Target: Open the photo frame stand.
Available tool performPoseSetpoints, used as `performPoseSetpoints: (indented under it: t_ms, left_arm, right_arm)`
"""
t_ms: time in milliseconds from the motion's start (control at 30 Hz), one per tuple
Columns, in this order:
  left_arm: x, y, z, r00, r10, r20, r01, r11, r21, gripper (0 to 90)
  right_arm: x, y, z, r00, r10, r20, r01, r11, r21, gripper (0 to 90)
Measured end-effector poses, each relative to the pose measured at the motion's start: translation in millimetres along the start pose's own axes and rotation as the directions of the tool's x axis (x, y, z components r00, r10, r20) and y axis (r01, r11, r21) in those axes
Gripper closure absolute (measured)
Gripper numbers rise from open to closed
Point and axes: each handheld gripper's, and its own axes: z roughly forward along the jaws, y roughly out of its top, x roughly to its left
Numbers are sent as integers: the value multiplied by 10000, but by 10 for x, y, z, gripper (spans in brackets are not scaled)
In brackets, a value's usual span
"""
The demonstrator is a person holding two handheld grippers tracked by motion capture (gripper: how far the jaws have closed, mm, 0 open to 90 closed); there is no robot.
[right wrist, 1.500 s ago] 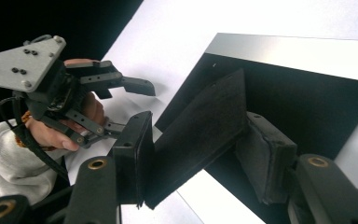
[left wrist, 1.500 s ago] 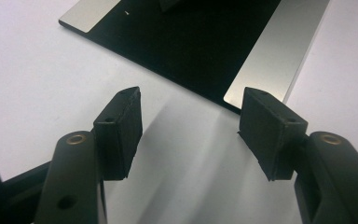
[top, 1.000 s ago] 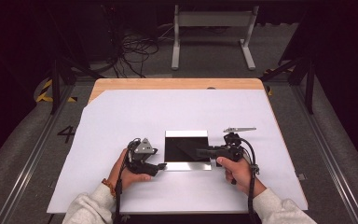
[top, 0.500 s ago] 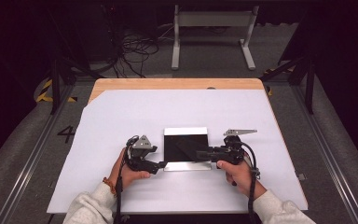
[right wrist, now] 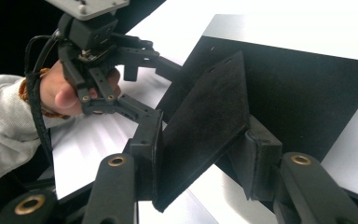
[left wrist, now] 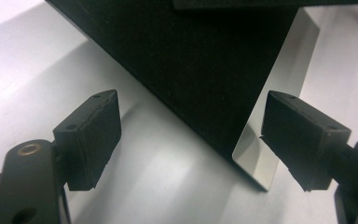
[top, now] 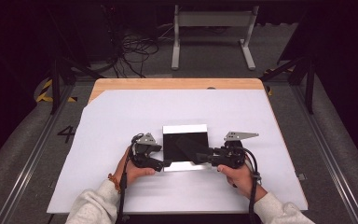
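A square silver plate [top: 185, 128] with a black lining lies near the front middle of the white table. My right gripper [top: 200, 158] is shut on a thin black sheet [right wrist: 205, 116] and holds its near edge tilted up off the black lining [right wrist: 307, 93]. My left gripper [top: 165, 164] stands open at the plate's front left corner. In the left gripper view its jaws sit either side of the silver corner [left wrist: 279, 93], and neither one touches it. The left gripper [right wrist: 168, 91] and the hand holding it [right wrist: 65, 93] are in the right gripper view.
The white tabletop [top: 121, 121] has a wooden back edge [top: 177, 84]. Beyond it on the floor are a grey metal stand [top: 209, 28] and loose cables [top: 130, 46]. Rails run along both sides of the table.
The right gripper has shifted slightly left and nearer, and the black sheet's near edge now tilts up from the plate. The left gripper has barely moved.
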Motion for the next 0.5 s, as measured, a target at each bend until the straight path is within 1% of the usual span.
performPoseSetpoints:
  t_ms: [133,200,233,300,333,400,500]
  left_arm:
    - [-4,41,42,9999,69,79,-69,10000,4,227]
    - [-12,61,60,10000,62,53,-61,10000,-17,228]
    - [-16,73,67,9999,103,80,-103,9999,-90,244]
    - [-27,95,71,9998,210,-23,-210,9997,-134,277]
    - [-25,107,77,9997,251,-37,-252,9996,-130,276]
    - [-19,132,75,9998,160,-119,-161,9998,-122,276]
    - [-7,149,73,9996,200,-211,-206,9994,-280,291]
  right_arm:
    - [25,-11,-15,9996,-271,4,271,9996,-60,575]
    - [33,-14,-19,9995,-319,-4,319,9995,-89,575]
    - [36,-16,-19,9994,-337,7,337,9994,-92,575]
    - [41,-17,-23,9992,-390,7,390,9992,-102,575]
    - [45,-16,-24,9990,-443,15,443,9990,-106,575]
    - [56,-15,-27,9985,-543,31,543,9984,-138,575]
    - [61,-12,-31,9981,-615,83,617,9979,-177,575]
